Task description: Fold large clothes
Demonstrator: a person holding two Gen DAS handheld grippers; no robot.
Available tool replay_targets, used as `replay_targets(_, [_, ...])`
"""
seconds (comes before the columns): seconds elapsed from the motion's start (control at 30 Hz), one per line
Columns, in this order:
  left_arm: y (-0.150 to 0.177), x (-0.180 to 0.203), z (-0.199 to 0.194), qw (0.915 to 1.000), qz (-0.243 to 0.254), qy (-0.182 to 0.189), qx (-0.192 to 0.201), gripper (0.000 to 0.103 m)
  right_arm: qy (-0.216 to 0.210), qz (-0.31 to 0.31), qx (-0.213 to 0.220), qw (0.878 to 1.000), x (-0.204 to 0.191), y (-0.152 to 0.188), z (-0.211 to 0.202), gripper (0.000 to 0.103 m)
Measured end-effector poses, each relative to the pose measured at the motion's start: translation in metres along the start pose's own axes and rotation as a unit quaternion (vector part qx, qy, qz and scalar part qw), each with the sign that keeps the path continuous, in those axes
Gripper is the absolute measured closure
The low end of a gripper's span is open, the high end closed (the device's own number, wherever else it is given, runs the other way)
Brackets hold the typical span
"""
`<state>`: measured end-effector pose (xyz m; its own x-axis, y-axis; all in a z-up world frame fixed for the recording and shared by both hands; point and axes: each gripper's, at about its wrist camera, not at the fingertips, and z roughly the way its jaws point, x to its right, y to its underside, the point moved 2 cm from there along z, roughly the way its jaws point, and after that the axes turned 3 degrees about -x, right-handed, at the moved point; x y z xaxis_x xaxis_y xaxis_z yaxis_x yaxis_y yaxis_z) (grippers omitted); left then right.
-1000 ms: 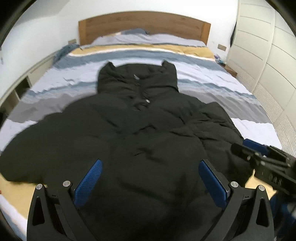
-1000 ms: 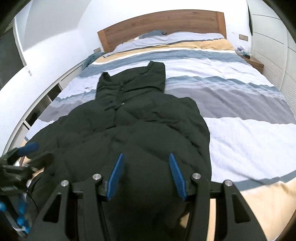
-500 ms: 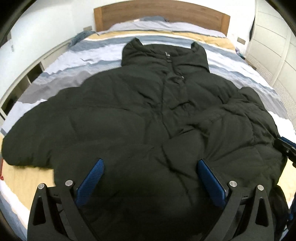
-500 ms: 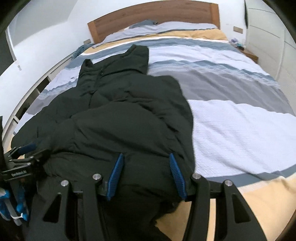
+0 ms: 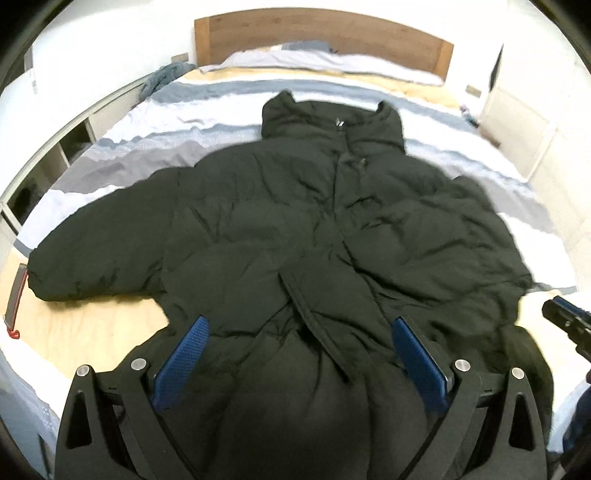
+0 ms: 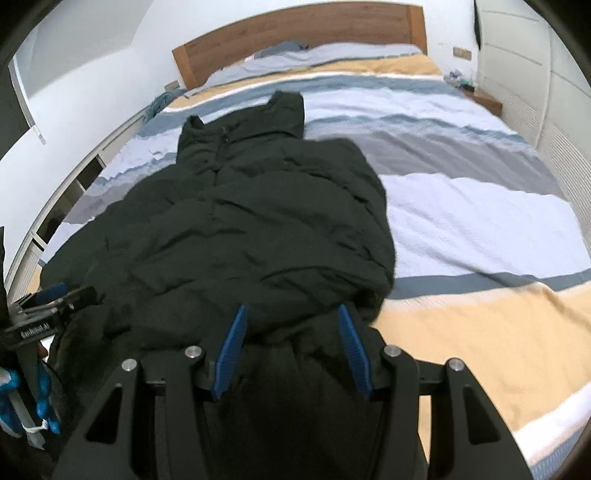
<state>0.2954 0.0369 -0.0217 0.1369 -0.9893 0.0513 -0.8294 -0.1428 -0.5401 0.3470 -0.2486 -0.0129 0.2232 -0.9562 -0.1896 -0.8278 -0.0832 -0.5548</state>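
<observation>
Striped bedding (image 6: 461,192) in blue, grey, white and tan covers the bed, with a wooden headboard (image 5: 321,33) far ahead of both tongs and white wardrobe doors (image 6: 565,122) off to their right. A black puffer jacket (image 5: 314,229) lies front-up on it, collar (image 5: 332,114) toward the headboard, one sleeve (image 5: 99,254) stretched out ahead and to the left of the left tongs (image 5: 299,354). Those tongs stand wide apart over the jacket's hem, blue pads either side of the bunched zipper edge, gripping nothing I can see. The right tongs (image 6: 291,347) sit further right along the hem, also apart though narrower, with dark fabric filling the space between the pads (image 6: 351,347); whether they pinch it I cannot tell. Each tool shows at the other's side.
</observation>
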Motion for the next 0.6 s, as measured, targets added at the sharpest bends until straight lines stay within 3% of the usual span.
replay_targets(0.33, [0.010,-0.024,-0.082,0.9995,0.014,-0.001,0.029,0.005,-0.005,0.021,0.046,0.999,-0.011,0.035,-0.083,0.052])
replay_targets(0.6, [0.015,-0.063,-0.104,0.9987,-0.038,0.011,0.032,0.005,0.007,0.020,0.066,0.998,-0.024,0.055,-0.128,0.052])
